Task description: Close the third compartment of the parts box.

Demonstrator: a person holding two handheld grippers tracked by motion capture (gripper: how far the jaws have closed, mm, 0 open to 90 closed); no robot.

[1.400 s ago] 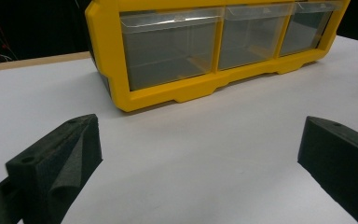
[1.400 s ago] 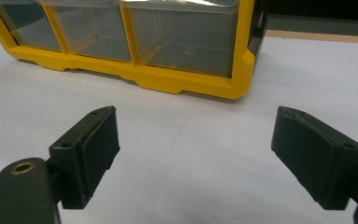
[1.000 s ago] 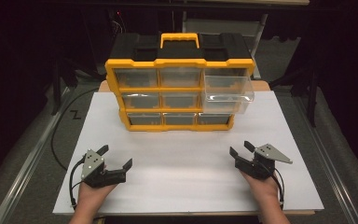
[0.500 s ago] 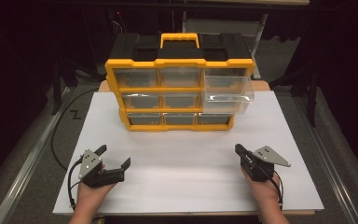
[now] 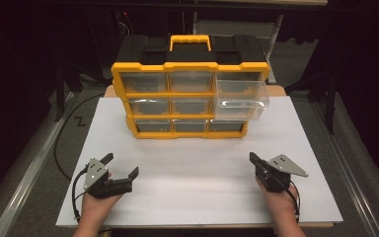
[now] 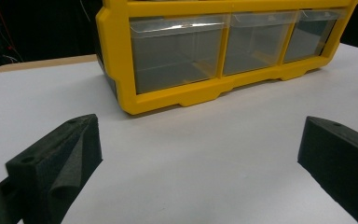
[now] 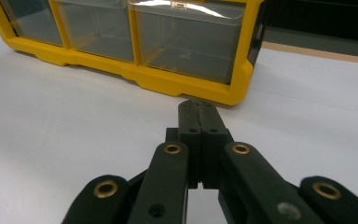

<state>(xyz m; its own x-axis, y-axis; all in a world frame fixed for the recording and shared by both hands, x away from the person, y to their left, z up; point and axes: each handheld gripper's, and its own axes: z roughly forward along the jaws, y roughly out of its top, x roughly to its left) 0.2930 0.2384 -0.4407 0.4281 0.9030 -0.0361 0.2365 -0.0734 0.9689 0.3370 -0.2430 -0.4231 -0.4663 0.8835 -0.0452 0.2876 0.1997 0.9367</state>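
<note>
A yellow and black drawer organizer [image 5: 190, 98] stands at the back of the white board [image 5: 197, 168], its clear drawers facing me. The top right drawer [image 5: 241, 94] is pulled out; the others sit flush. My left gripper [image 5: 122, 164] rests at the near left, jaws wide open with nothing between them; in the left gripper view it [image 6: 199, 123] faces the organizer's bottom row [image 6: 177, 51]. My right gripper [image 5: 252, 157] rests at the near right, shut on nothing; in the right gripper view its tips [image 7: 197, 105] meet in front of the organizer's lower right corner [image 7: 240, 79].
The board lies on a wooden table [image 5: 109, 91], with bare white surface between the grippers and the organizer. A black cable [image 5: 61, 143] curls over the grey floor at the left. Dark stands and curtains surround the table.
The right gripper's jaws have gone from open to shut, with nothing between them. Both hands, the left gripper and the organizer are where they were.
</note>
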